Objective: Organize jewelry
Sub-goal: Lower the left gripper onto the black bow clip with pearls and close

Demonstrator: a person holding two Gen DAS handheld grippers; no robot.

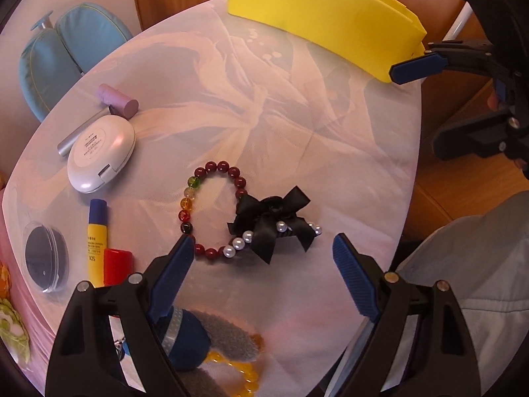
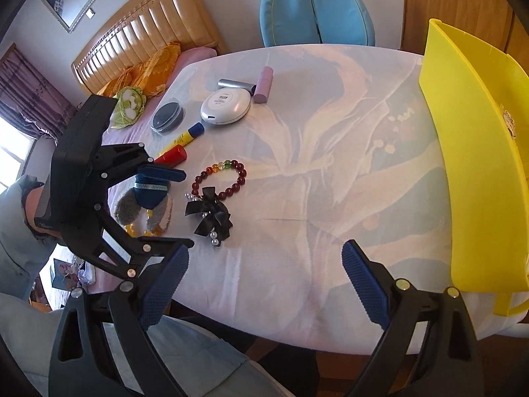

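Observation:
A bracelet of dark red beads [image 1: 221,166] [image 2: 242,172] with a few coloured ones lies on the white patterned tablecloth [image 1: 297,125]. A black bow hair clip with pearls [image 1: 271,218] [image 2: 211,218] touches it. My left gripper [image 1: 261,241] [image 2: 186,208] hangs open just over both, its left fingertip [image 1: 185,241] by the bracelet's lower beads. Nothing is between the wide-open fingers of my right gripper [image 2: 264,251] [image 1: 429,106], which is over bare cloth near the table's front edge. A yellow box [image 1: 317,10] [image 2: 469,152] stands at the table's far side.
A white compact [image 1: 99,152], a purple tube [image 1: 120,101], a yellow-and-blue tube [image 1: 96,235], a red-capped item [image 1: 117,264] and a round black case [image 1: 44,254] lie to the left. A grey plush [image 1: 228,340] with amber beads [image 1: 248,374] sits under my left gripper. A blue chair [image 2: 317,10] stands behind.

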